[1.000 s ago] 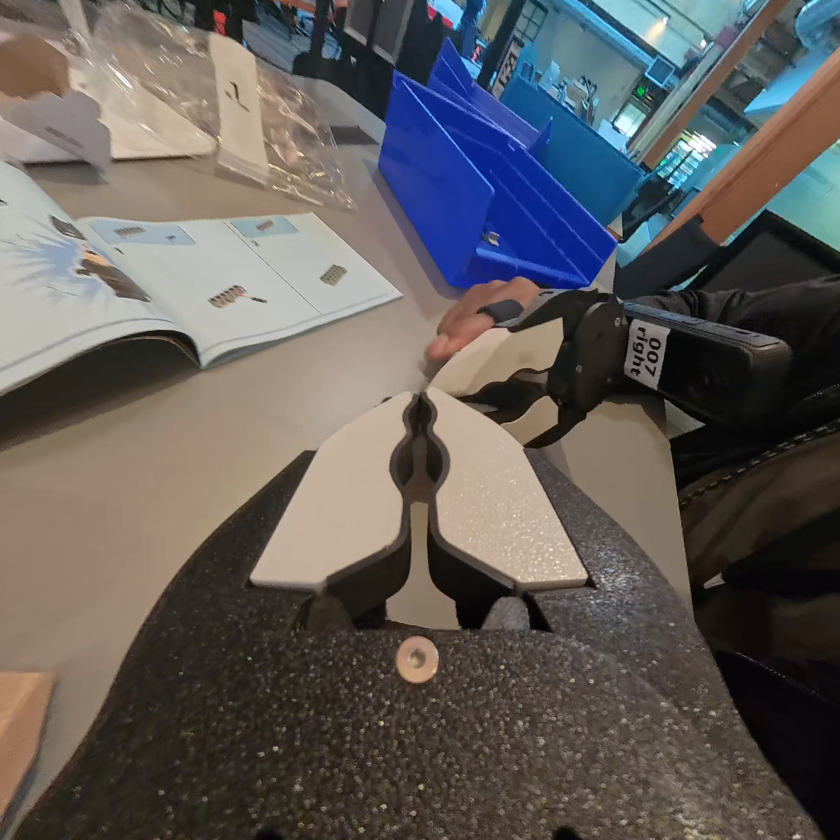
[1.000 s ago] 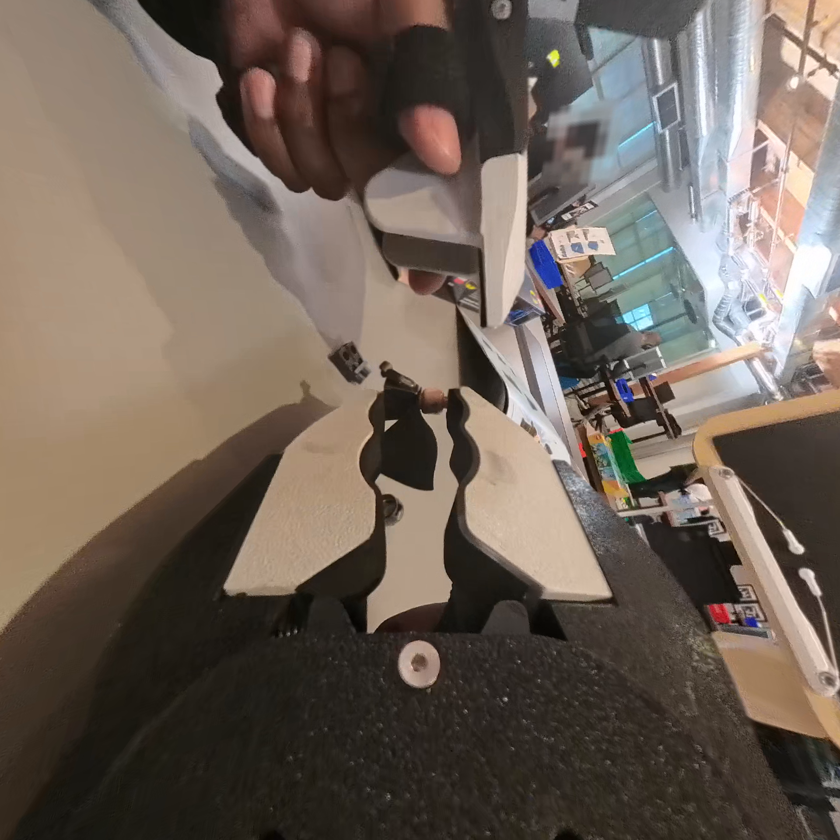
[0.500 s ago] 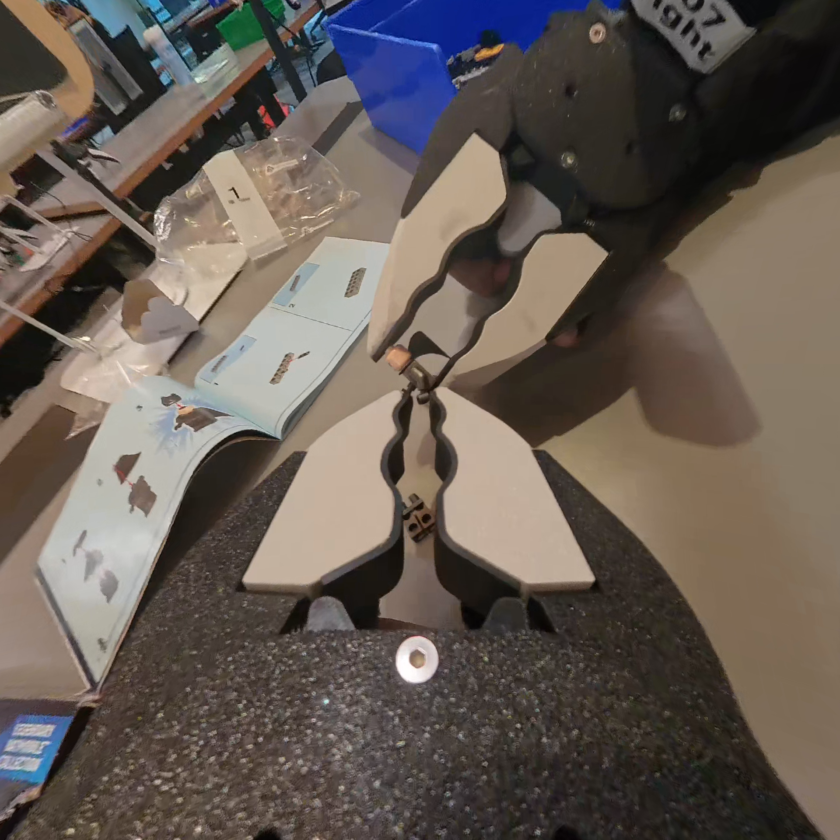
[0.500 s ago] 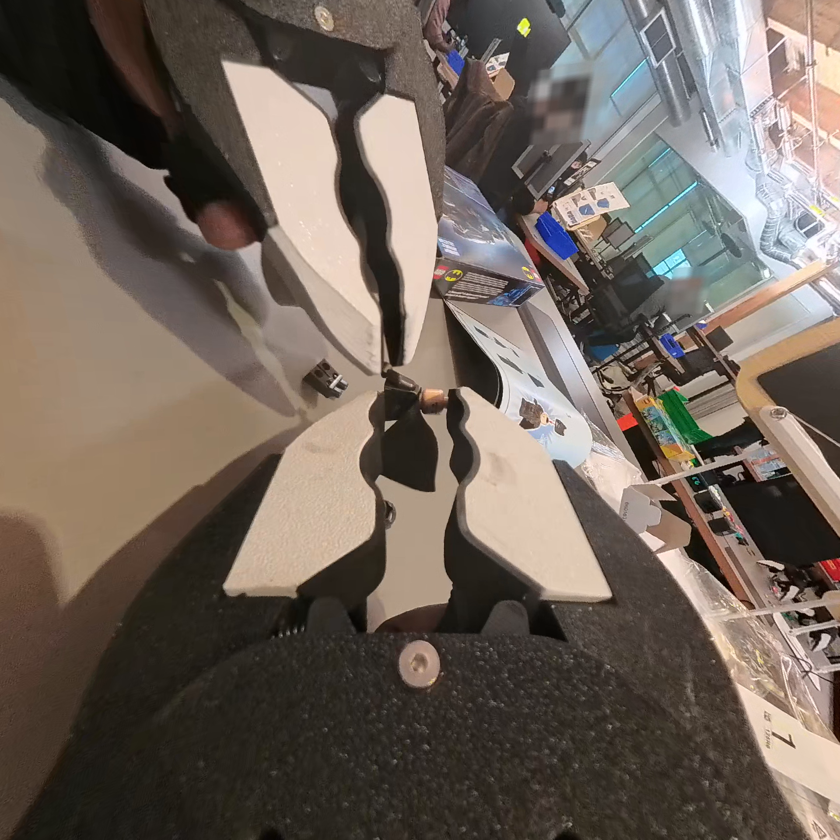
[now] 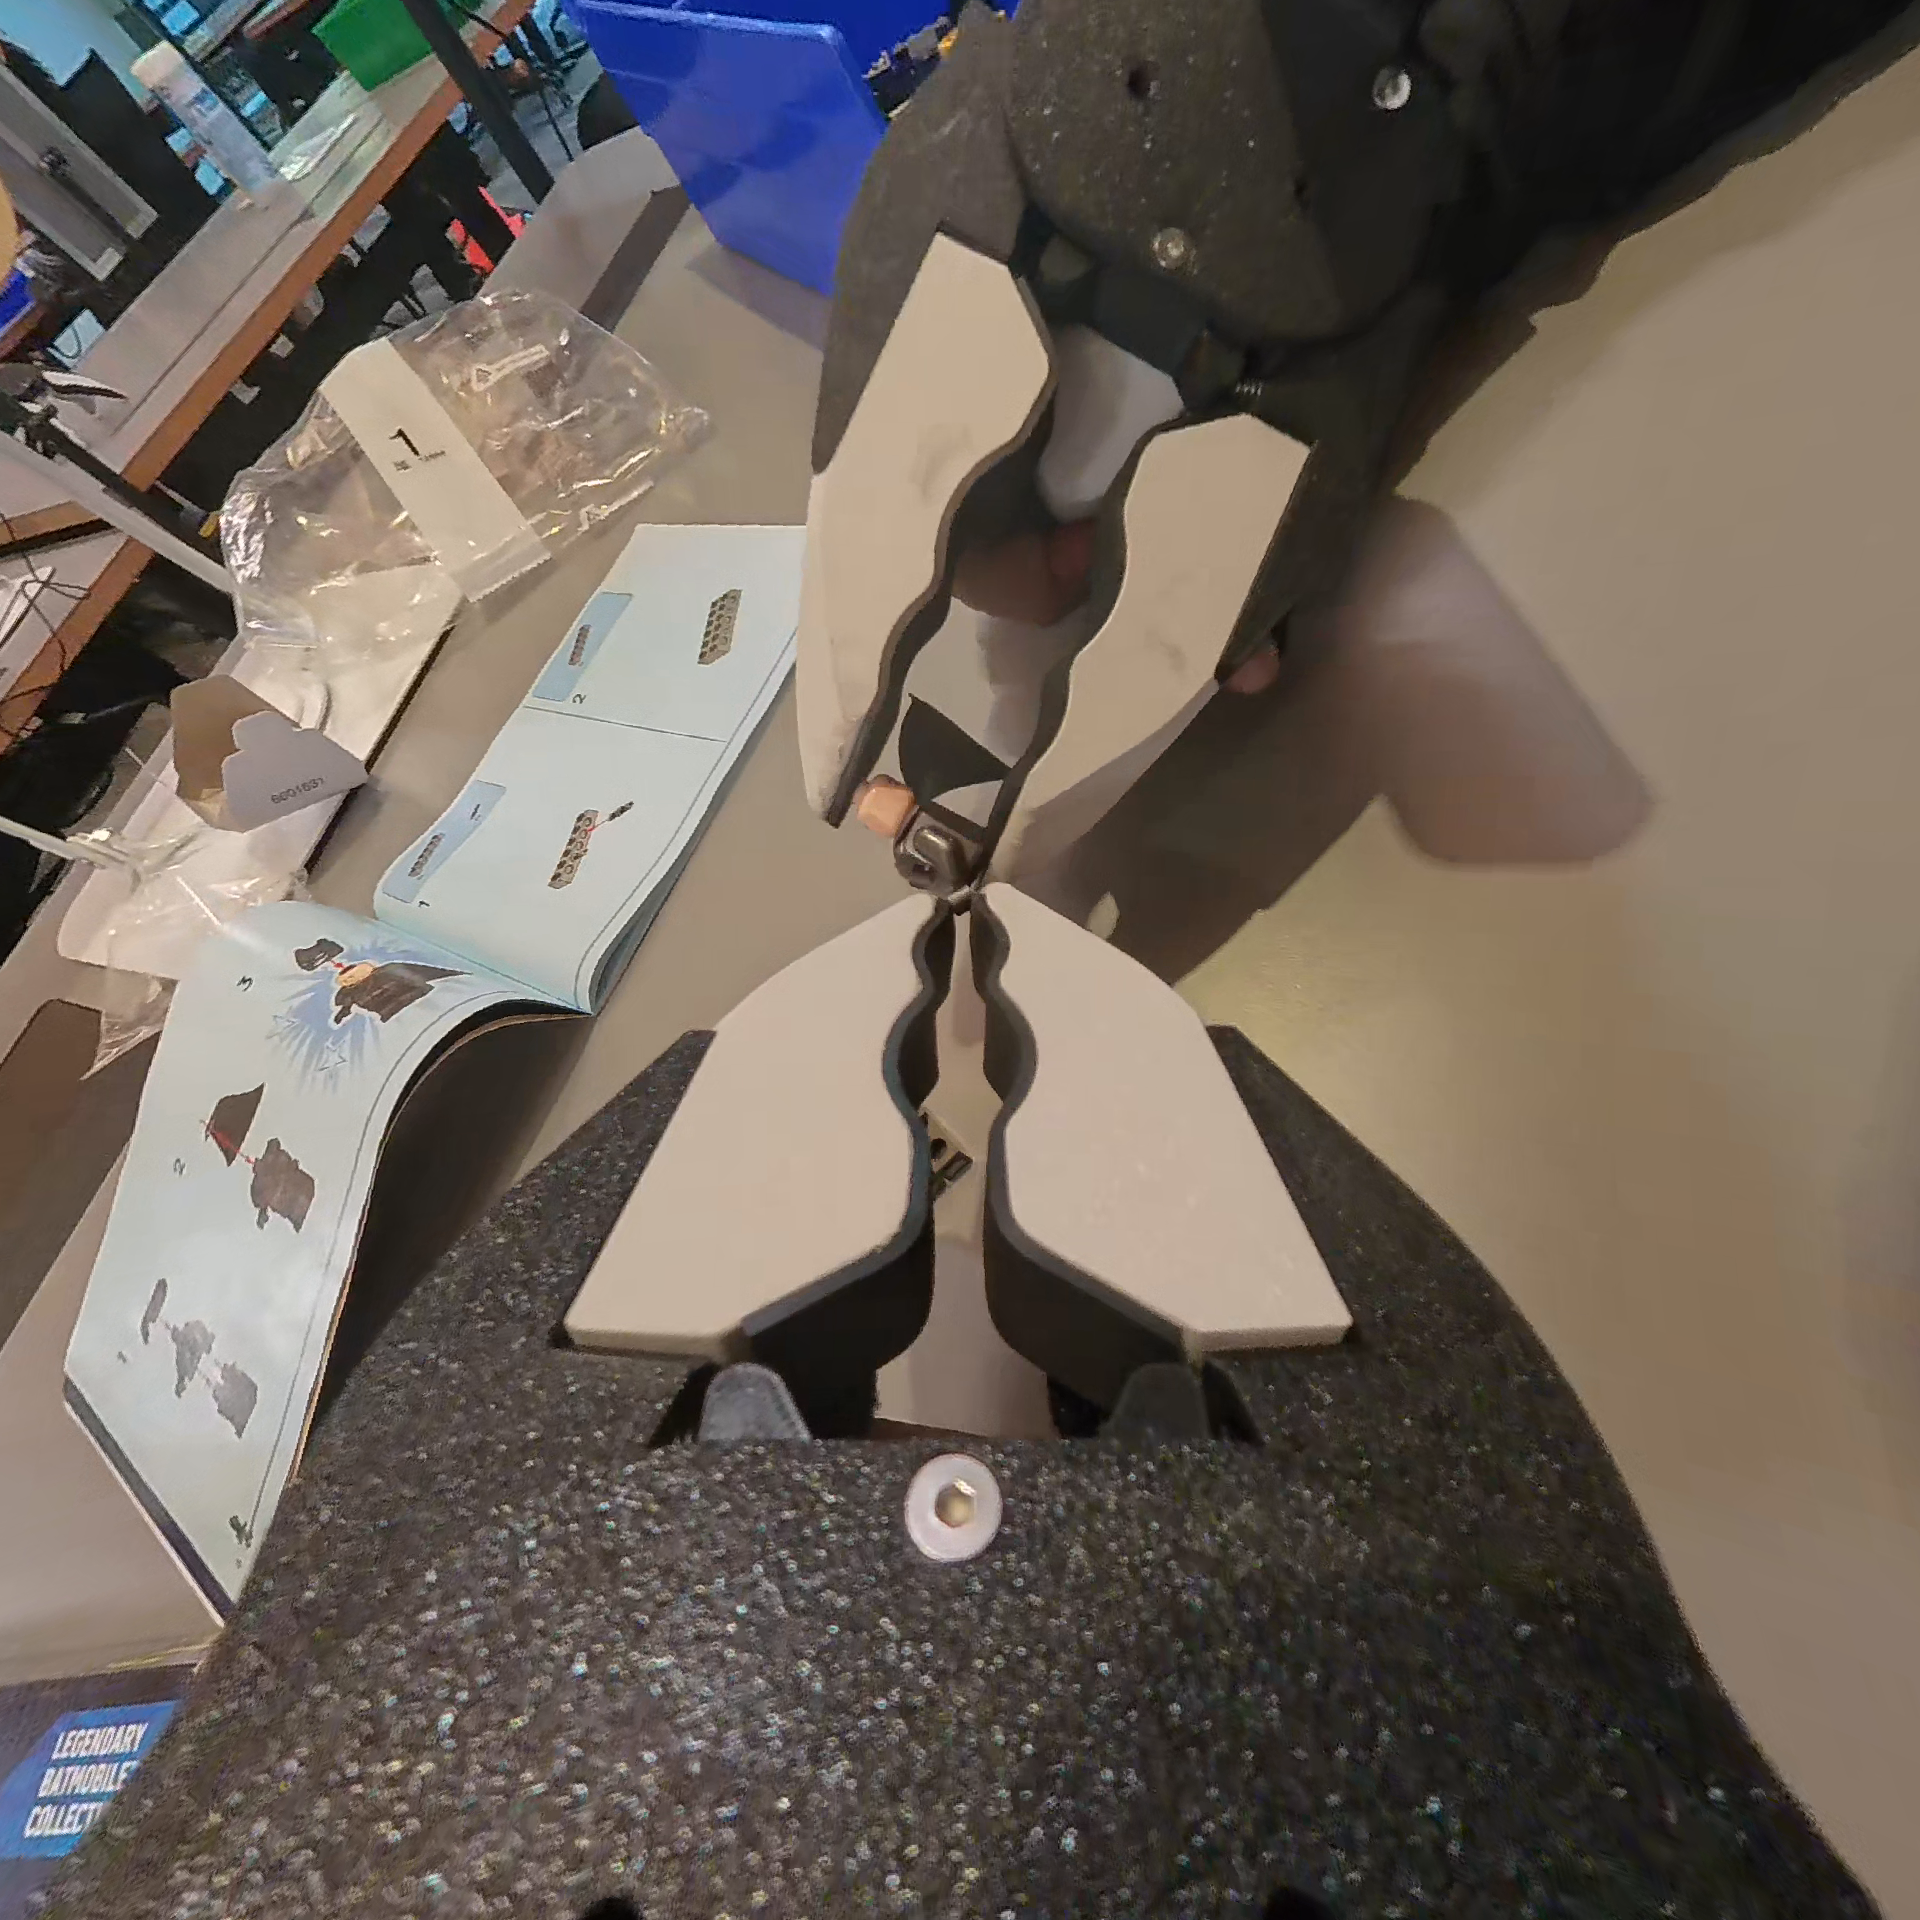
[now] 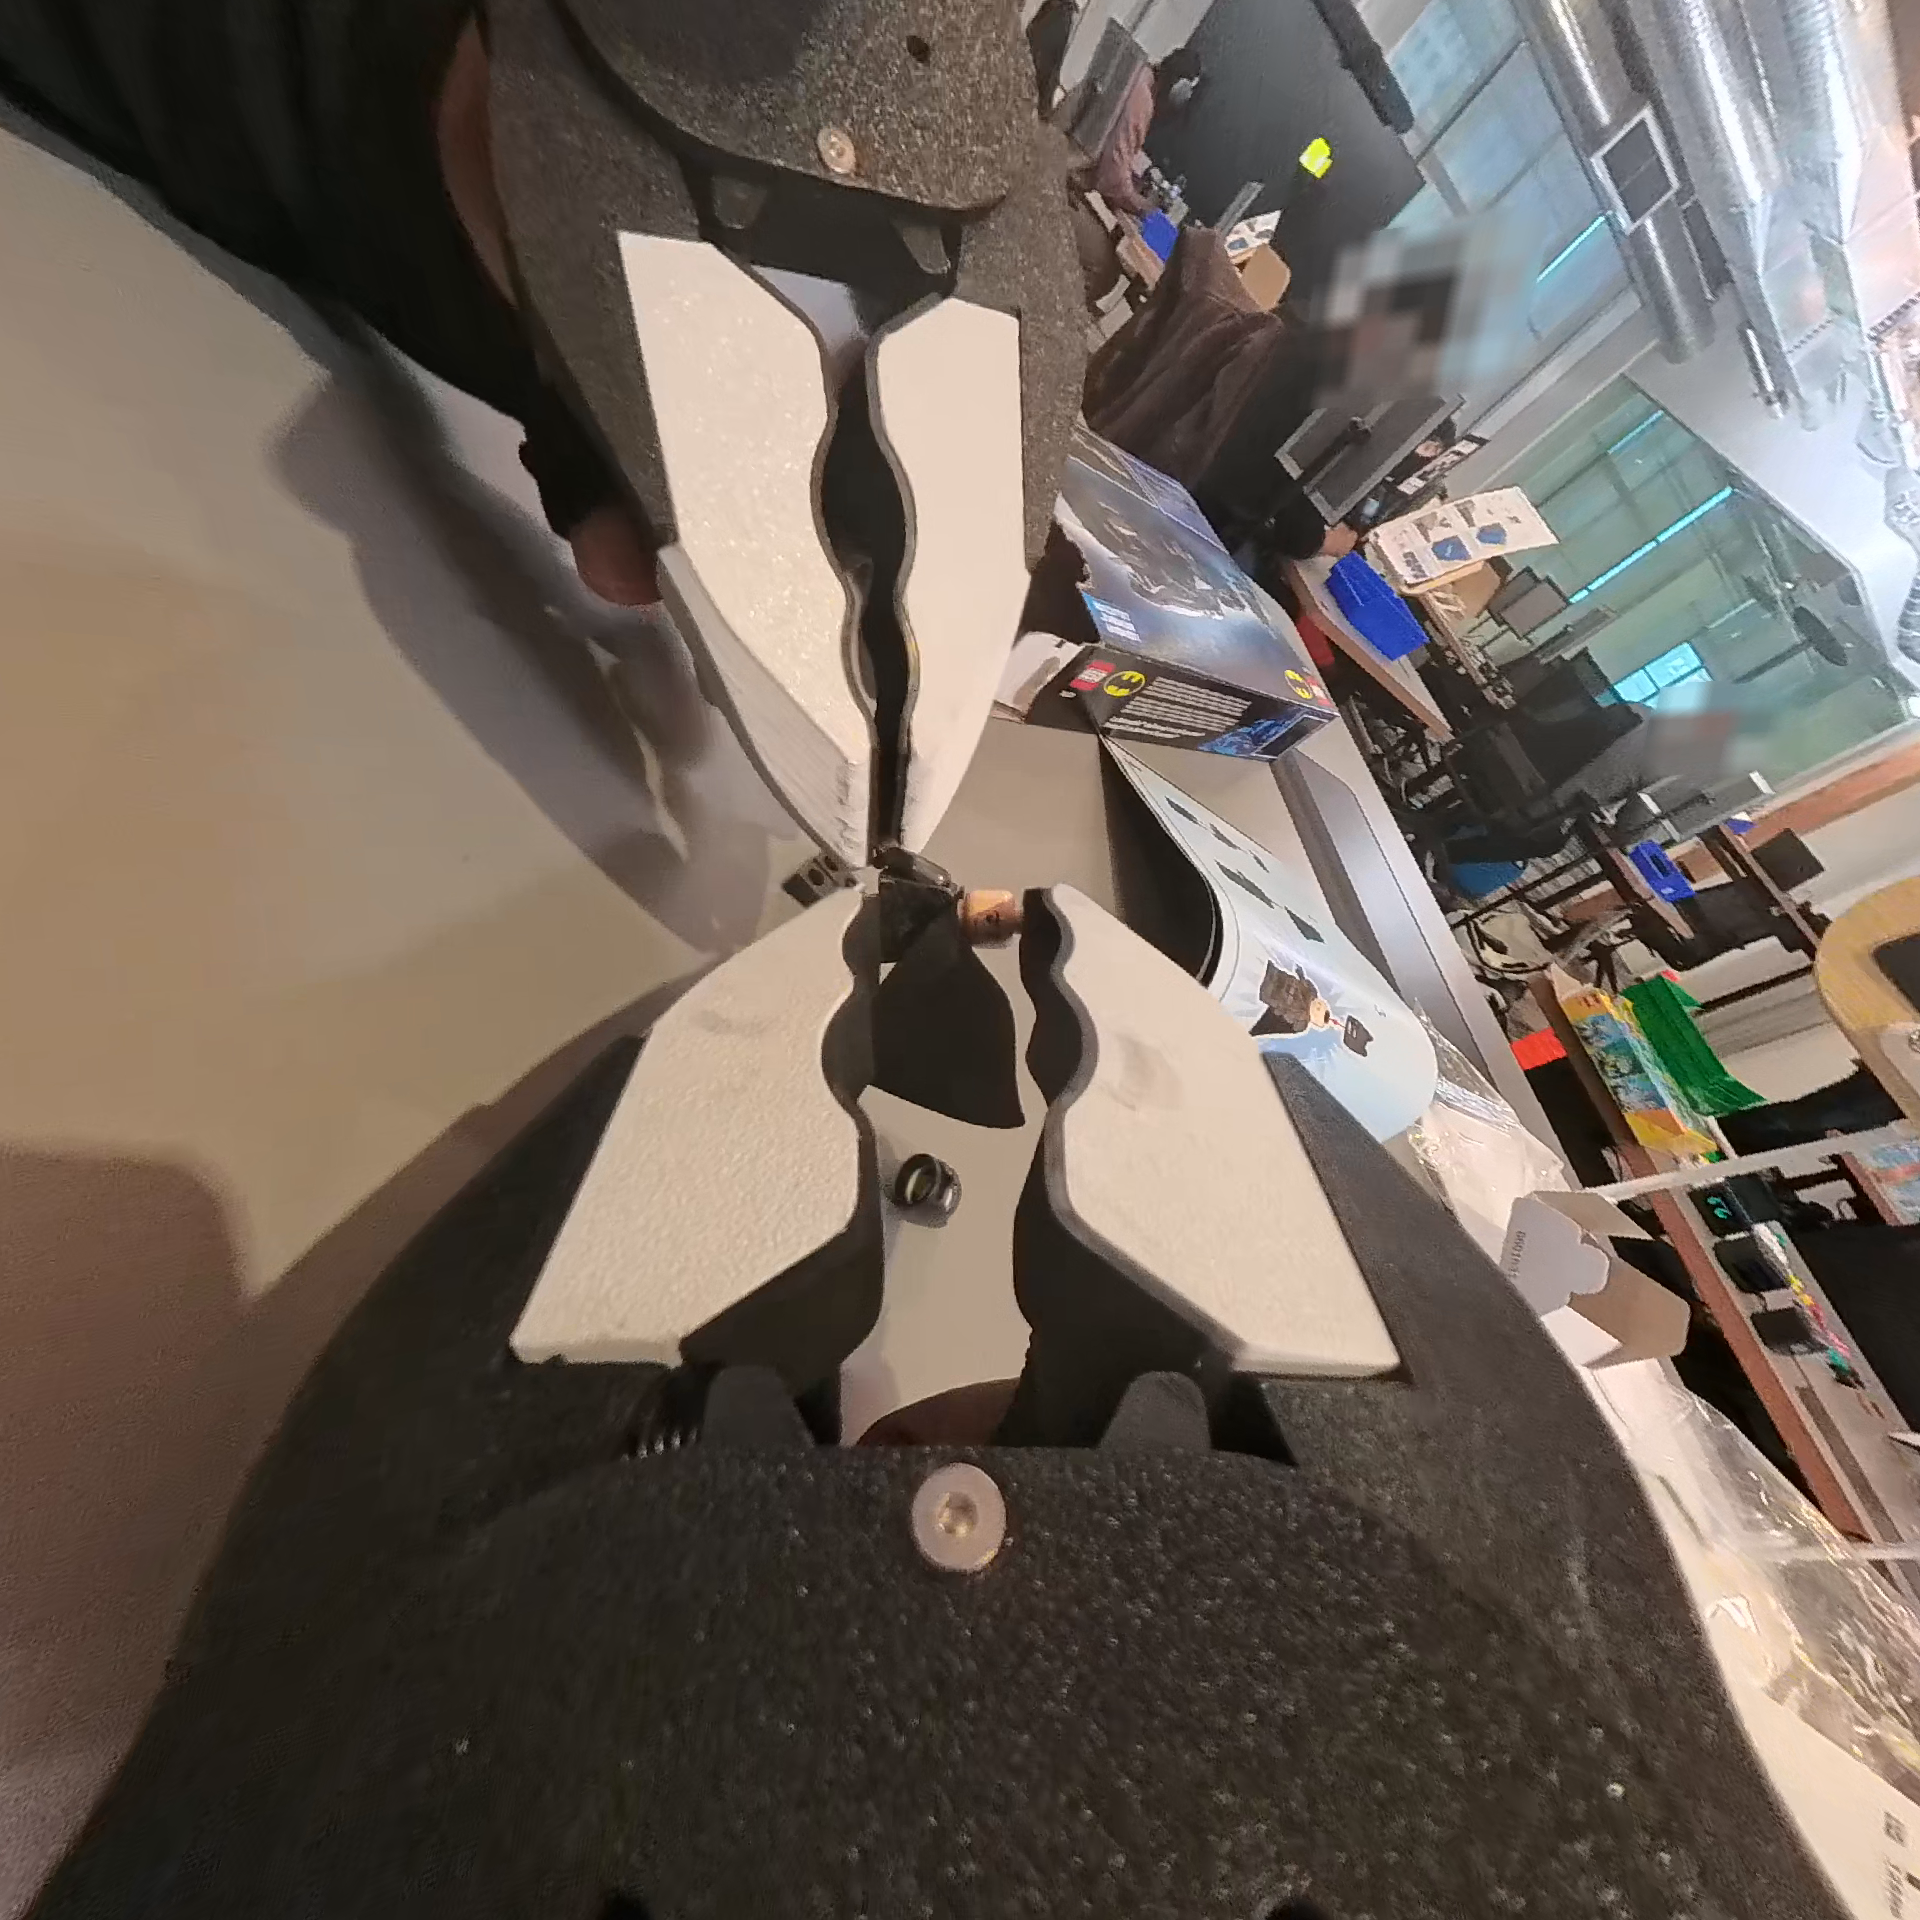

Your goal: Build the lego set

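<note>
Our right claw (image 6: 951, 914) clamps a small black caped toy figure (image 6: 940, 935); our left claw (image 5: 954, 902), clenched, pinches its dark grey leg end (image 5: 928, 852); both hover above the tabletop (image 5: 1558, 1039).

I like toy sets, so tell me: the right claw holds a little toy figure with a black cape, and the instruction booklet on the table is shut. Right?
Almost. The right claw does hold the toy figure with a black cape, but the instruction booklet lies open on the table, as the left wrist view shows.

Open booklet (image 5: 436, 935) on table (image 5: 1558, 1039), plastic bag (image 5: 457, 436) behind it, bin (image 5: 748, 135) farther back
</note>
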`<state>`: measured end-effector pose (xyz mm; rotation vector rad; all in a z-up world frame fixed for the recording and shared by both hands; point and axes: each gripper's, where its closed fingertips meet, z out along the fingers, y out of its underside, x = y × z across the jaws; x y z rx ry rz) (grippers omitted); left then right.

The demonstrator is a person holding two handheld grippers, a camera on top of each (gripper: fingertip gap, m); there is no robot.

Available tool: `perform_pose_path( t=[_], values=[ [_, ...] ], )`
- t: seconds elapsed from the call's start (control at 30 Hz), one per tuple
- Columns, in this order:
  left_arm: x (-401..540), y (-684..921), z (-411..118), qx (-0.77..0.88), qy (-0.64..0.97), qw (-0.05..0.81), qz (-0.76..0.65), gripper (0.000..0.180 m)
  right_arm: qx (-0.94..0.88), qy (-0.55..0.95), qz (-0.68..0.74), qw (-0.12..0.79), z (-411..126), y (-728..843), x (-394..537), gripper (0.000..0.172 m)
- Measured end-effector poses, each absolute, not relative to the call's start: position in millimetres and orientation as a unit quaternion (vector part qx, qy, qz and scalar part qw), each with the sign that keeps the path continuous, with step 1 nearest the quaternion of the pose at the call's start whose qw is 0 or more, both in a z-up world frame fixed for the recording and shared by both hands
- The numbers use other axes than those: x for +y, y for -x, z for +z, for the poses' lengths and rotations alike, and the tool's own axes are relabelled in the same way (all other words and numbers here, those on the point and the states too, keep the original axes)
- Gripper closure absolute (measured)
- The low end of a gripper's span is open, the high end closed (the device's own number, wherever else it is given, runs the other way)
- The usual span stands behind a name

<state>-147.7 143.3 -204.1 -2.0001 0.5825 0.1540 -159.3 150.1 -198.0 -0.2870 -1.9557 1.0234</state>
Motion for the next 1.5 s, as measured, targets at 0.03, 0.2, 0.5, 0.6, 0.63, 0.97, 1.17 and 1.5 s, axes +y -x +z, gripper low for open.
perform_pose_path(
  t=[0.03,0.2,0.5,0.6,0.63,0.97,1.17,1.5],
  values=[
    [143,147,-205,0.244,0.828,0.500,0.062,0.177,-0.789,0.114,0.415,0.438,-198,158,149,0.145],
    [141,145,-206,0.254,0.829,0.494,0.064,0.178,-0.794,0.110,0.422,0.424,-199,156,148,0.145],
    [140,146,-209,0.260,0.833,0.483,0.067,0.178,-0.799,0.110,0.425,0.411,-200,155,147,0.146],
    [140,145,-211,0.264,0.834,0.480,0.068,0.178,-0.801,0.109,0.427,0.405,-201,154,146,0.146],
    [140,145,-211,0.264,0.834,0.479,0.068,0.178,-0.802,0.109,0.427,0.403,-201,154,146,0.146],
    [139,145,-213,0.274,0.834,0.473,0.076,0.178,-0.806,0.113,0.433,0.388,-202,152,145,0.146],
    [140,148,-212,0.270,0.835,0.472,0.086,0.178,-0.810,0.110,0.439,0.374,-203,150,144,0.146],
    [131,185,-180,0.178,0.825,0.528,0.092,0.180,-0.795,0.116,0.419,0.423,-200,156,141,0.145]
  ],
)
